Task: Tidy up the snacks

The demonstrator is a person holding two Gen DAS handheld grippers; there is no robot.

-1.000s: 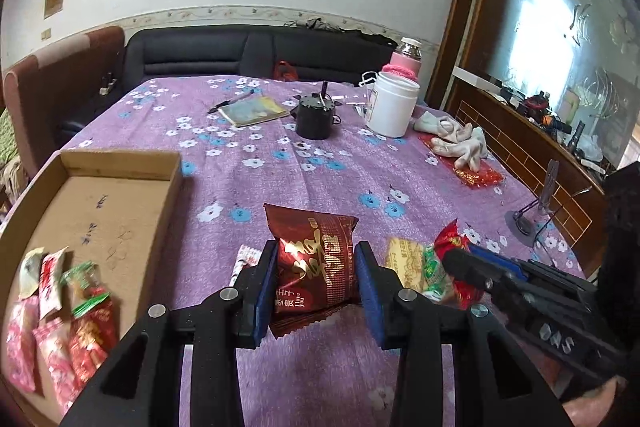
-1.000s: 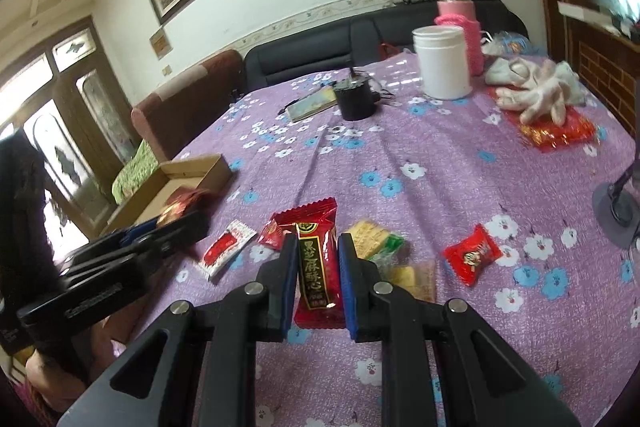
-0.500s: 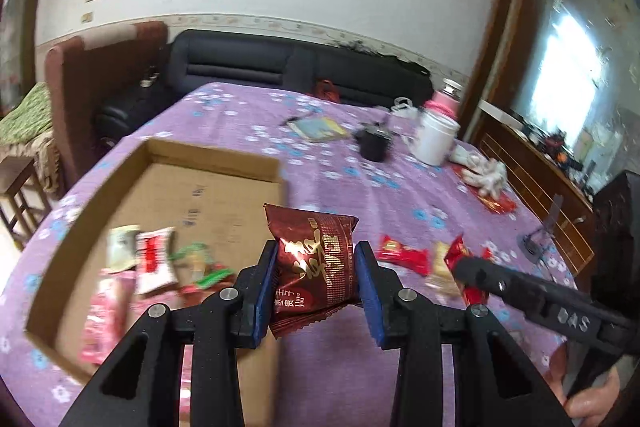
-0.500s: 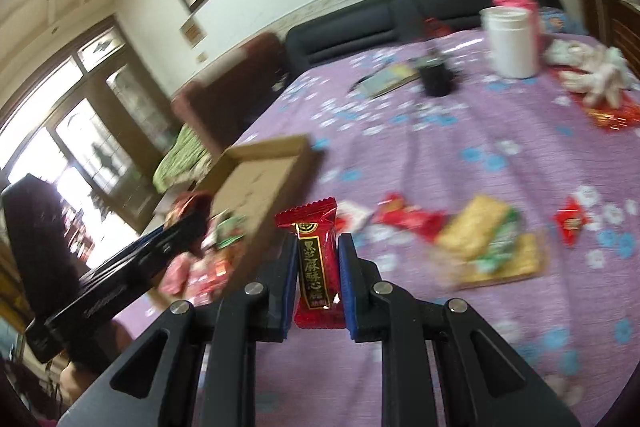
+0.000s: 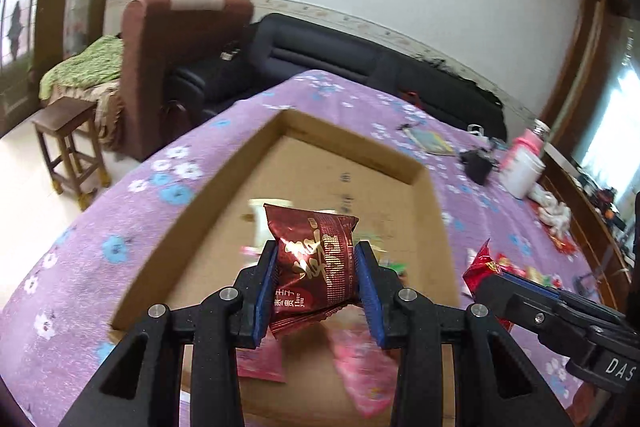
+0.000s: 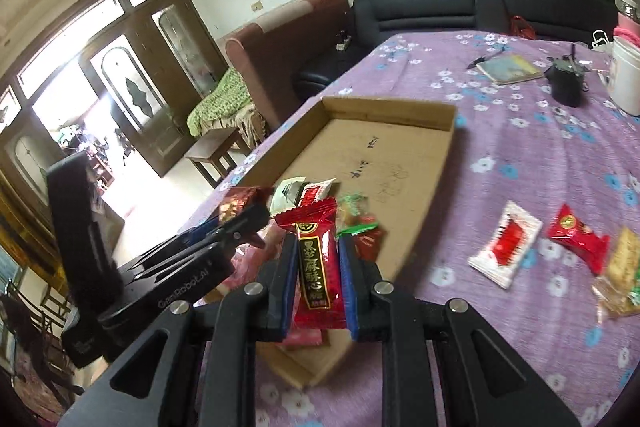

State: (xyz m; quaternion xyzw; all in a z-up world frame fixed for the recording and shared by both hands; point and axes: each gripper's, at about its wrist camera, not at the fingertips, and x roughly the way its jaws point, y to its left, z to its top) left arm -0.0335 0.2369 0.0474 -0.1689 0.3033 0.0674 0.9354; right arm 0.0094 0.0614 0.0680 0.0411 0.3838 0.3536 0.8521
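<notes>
My left gripper (image 5: 316, 267) is shut on a dark red snack packet (image 5: 314, 267) and hangs over the shallow cardboard box (image 5: 352, 163), above its near end. My right gripper (image 6: 318, 263) is shut on a bright red snack bar with a black label (image 6: 316, 259), held over the near end of the same cardboard box (image 6: 400, 139). Several wrapped snacks (image 6: 312, 191) lie in that near end, blurred in the left wrist view. The right gripper also shows at the right edge of the left wrist view (image 5: 486, 273). The left gripper (image 6: 244, 215) appears at the left of the right wrist view.
On the purple flowered tablecloth (image 6: 520, 131), loose snacks lie right of the box: a white and red packet (image 6: 506, 243), a red one (image 6: 576, 231), biscuits (image 6: 620, 275). Further back stand a booklet (image 6: 508, 67), a black cup (image 6: 566, 85) and a white jar (image 6: 626, 83). A wooden stool (image 5: 70, 143) stands beside the table.
Both grippers have swung left from the loose snacks on the cloth to above the cardboard box, each still shut on its packet. The box now fills the middle of both views.
</notes>
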